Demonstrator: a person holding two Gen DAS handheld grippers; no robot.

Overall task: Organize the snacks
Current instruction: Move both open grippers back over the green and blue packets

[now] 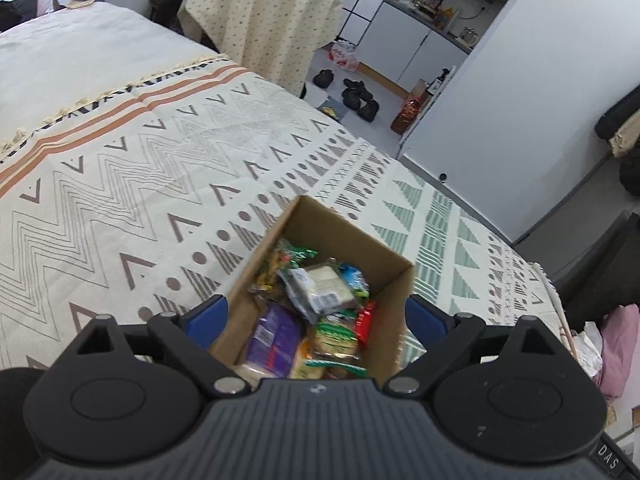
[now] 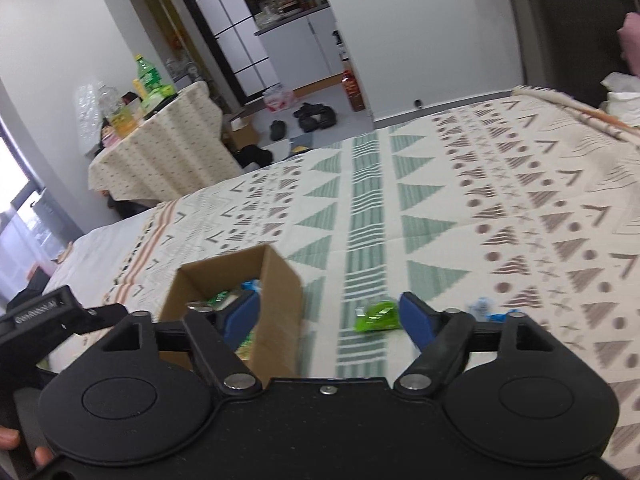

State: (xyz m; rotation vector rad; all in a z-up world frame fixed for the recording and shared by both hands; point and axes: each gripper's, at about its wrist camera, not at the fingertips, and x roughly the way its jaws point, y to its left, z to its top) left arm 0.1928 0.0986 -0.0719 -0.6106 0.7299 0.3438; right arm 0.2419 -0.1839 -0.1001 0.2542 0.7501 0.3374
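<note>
A brown cardboard box (image 1: 394, 276) stands on the patterned bedspread and holds several wrapped snacks (image 1: 320, 288). My left gripper (image 1: 316, 320) is open and empty, right above the box, its blue pads on either side of it. In the right wrist view the same box (image 2: 280, 280) is at the left. A green snack packet (image 2: 378, 316) and a blue-and-white packet (image 2: 484, 306) lie on the bedspread to its right. My right gripper (image 2: 330, 316) is open and empty, low over the bed, with the green packet near its right pad.
The bedspread (image 2: 460, 200) covers the bed. A side table with a dotted cloth (image 2: 160, 152) holds bottles beyond the bed. Shoes and bags (image 2: 312, 116) lie on the floor. The left gripper's body (image 2: 40, 312) shows at the left edge.
</note>
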